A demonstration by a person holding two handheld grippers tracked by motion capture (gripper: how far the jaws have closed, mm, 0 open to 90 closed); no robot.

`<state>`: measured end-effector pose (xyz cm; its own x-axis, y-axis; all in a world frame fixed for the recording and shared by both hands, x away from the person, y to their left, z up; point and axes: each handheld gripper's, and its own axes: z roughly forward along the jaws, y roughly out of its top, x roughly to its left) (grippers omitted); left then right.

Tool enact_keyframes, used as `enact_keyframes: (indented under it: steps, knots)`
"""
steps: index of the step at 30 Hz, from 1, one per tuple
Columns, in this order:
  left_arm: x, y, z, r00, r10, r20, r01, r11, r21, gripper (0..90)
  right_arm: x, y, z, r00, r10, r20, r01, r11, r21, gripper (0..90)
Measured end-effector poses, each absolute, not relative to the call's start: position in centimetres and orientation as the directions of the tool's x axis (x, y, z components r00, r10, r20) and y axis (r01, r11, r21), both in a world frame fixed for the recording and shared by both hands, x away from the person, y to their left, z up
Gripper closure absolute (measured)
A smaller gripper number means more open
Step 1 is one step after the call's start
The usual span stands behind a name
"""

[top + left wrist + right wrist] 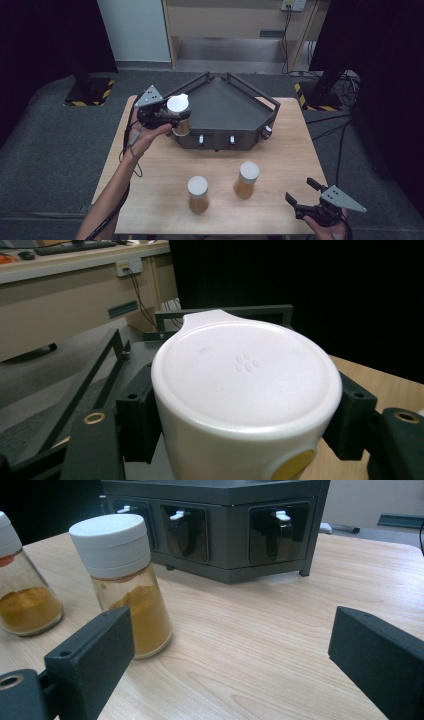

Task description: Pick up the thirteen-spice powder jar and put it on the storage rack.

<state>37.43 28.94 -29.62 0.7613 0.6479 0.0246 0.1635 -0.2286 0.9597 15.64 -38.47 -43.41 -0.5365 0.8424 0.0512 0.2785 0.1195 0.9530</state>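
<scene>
A spice jar (179, 112) with a white lid and yellow powder hangs tilted at the left front corner of the dark corner rack (225, 107), and my left gripper (175, 119) is shut on it. In the left gripper view its white lid (245, 370) sits between the two black pads (137, 410). Two more jars of yellow powder stand upright on the wooden table, one (198, 194) left of the other (247, 179). My right gripper (300, 190) rests open near the table's front right corner, nothing between its jaws. Ahead of the right gripper (230, 650) stands the nearer jar (125, 580); the other jar (22, 595) is at far left.
The rack's front (220, 525) has several recessed slots with small white clips. The table (280, 160) shows bare wood between the rack and the jars. Black stands with striped bases (90, 92) sit on the floor beyond the table, and cables trail at the right.
</scene>
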Motion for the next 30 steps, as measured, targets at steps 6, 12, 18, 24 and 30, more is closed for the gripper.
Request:
enact_keyframes:
  steps: [6, 12, 18, 24, 30]
  knots:
    - [39.3, 28.0, -29.0, 0.725, 0.688, 0.029, 0.180, -0.229, 0.957, 29.4, 15.6, -38.5, -43.5, -0.535, 0.843, 0.055, 0.278, 0.115, 0.954, 4.6]
    - [41.0, 27.4, -29.4, 0.687, 0.727, 0.014, 0.198, -0.206, 0.958, 29.4, 15.6, -38.6, -43.5, -0.533, 0.844, 0.059, 0.280, 0.110, 0.954, 4.6]
    - [42.5, 26.7, -29.9, 0.664, 0.748, 0.011, 0.213, -0.202, 0.956, 29.4, 15.6, -38.7, -43.5, -0.533, 0.844, 0.059, 0.281, 0.111, 0.953, 4.6]
    - [43.5, 26.2, -30.7, 0.633, 0.774, -0.003, 0.238, -0.191, 0.952, 29.4, 15.6, -38.7, -43.5, -0.531, 0.845, 0.065, 0.283, 0.105, 0.953, 4.6]
    - [44.1, 26.1, -31.5, 0.617, 0.787, -0.008, 0.252, -0.188, 0.949, 29.4, 15.6, -38.7, -43.5, -0.532, 0.844, 0.067, 0.283, 0.103, 0.953, 4.6]
